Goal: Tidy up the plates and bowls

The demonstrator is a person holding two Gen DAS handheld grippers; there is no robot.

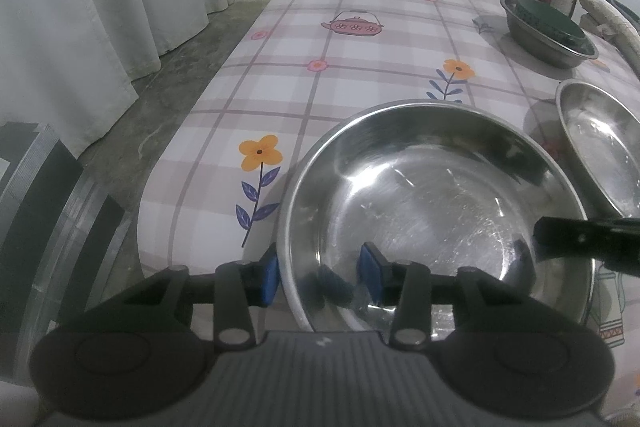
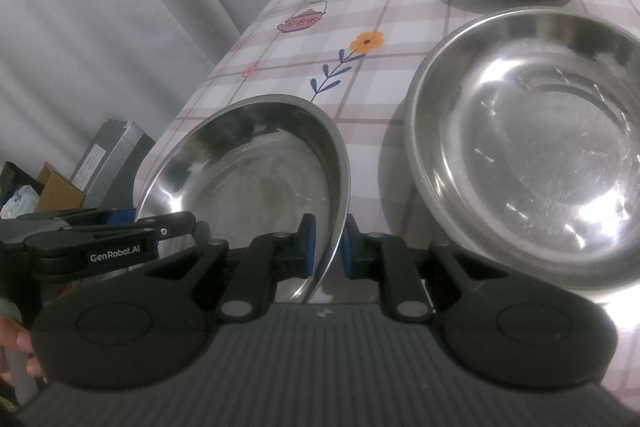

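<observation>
Left claw straddles the near rim of the steel plate, pads not pressing; right claw pinches the same plate's edge. One-sided hold — it could tilt or slip.

We carry two matching handheld grippers. The left gripper has a grey ribbed body, two round black discs at its corners, and black link arms joined by silver rivet pins. Its two fingers end in blue pads. The right gripper has the same grey ribbed body, black discs, silver pins and blue pads. White lettering reading GenRobot.AI runs along a black side arm.
</observation>
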